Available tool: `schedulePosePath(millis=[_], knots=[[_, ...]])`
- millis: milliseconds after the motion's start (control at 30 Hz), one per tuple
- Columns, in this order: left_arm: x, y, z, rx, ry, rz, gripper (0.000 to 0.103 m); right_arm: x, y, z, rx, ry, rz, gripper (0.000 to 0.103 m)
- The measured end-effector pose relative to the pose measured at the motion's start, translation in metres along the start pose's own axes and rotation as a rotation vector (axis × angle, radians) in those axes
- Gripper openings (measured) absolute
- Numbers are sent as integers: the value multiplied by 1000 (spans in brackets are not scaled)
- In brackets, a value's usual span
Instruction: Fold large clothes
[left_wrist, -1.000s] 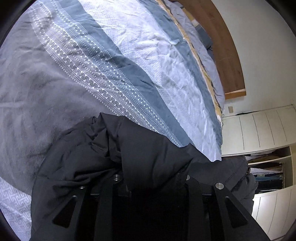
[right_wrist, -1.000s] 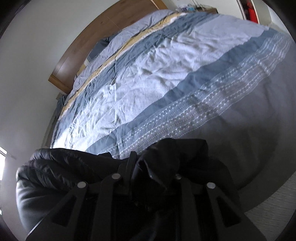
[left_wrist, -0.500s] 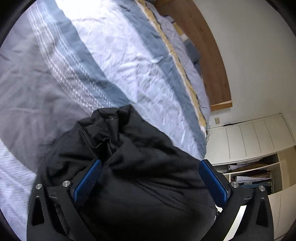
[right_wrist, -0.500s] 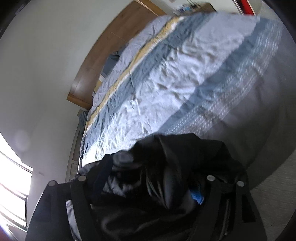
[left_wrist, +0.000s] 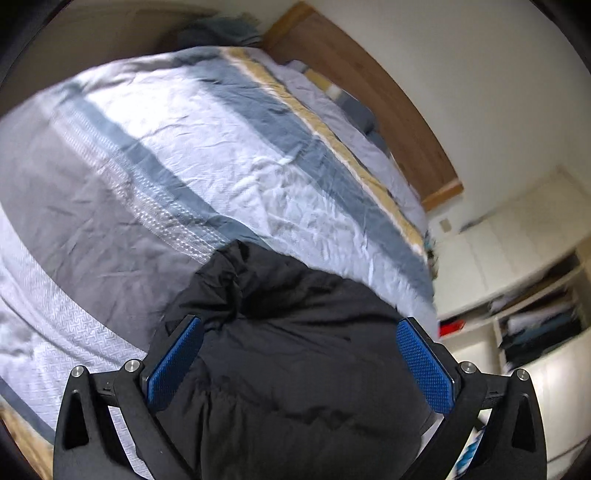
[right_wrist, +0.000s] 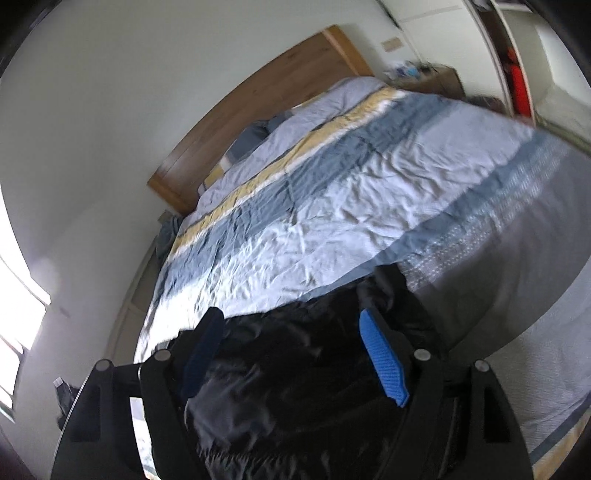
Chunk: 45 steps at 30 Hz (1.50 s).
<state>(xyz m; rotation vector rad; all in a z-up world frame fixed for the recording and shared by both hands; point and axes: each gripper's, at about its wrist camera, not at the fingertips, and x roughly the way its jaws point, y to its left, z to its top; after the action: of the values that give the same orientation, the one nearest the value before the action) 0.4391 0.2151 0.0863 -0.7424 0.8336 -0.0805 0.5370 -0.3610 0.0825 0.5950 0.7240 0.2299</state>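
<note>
Surface: one bed (left_wrist: 155, 229), covered by one striped duvet (right_wrist: 332, 229) in pale blue, slate, grey and a yellow band. We see it in both wrist views, creased but lying flat. One wooden headboard (left_wrist: 369, 96) at the far end against a plain white wall (right_wrist: 110, 92). At least one pillow (right_wrist: 251, 136) just in front of it; the rest there is too blurred to count.

Left wrist view, left to right: bed fills left and centre, its near-left edge drops to a strip of floor. At right, white wardrobe doors and open shelves (left_wrist: 535, 321) stacked with folded items, well apart from the bed.

Right wrist view, left to right: bright window (right_wrist: 18, 317) at the left edge, bare wall, then the bed. Far right, a small cluttered bedside unit (right_wrist: 436, 77) and something red (right_wrist: 517, 85).

Room to move: most of the duvet is bare beyond the near edge.

One black puffer jacket (left_wrist: 295, 369), bunched at the near end of the bed, sits between both sets of jaws.

Left gripper (left_wrist: 299, 362): we see its jaws spread wide, blue pads (left_wrist: 173, 365) clear of the fabric.

Right gripper (right_wrist: 291, 354): jaws apart, one blue pad exposed, jacket loose between them. Both just opened.
</note>
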Motion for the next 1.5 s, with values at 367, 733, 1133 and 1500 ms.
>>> schedulePosePath(millis=[367, 733, 1133, 1500], knots=[[117, -109, -69, 384, 138, 123, 94, 91, 82, -77, -223, 152, -68, 75], [246, -116, -28, 421, 195, 322, 101, 218, 67, -59, -214, 215, -184, 77], [233, -28, 27, 265, 252, 349, 102, 230, 2, -27, -195, 310, -120, 76], [125, 26, 24, 195, 63, 474, 98, 139, -47, -8, -219, 187, -382, 76]])
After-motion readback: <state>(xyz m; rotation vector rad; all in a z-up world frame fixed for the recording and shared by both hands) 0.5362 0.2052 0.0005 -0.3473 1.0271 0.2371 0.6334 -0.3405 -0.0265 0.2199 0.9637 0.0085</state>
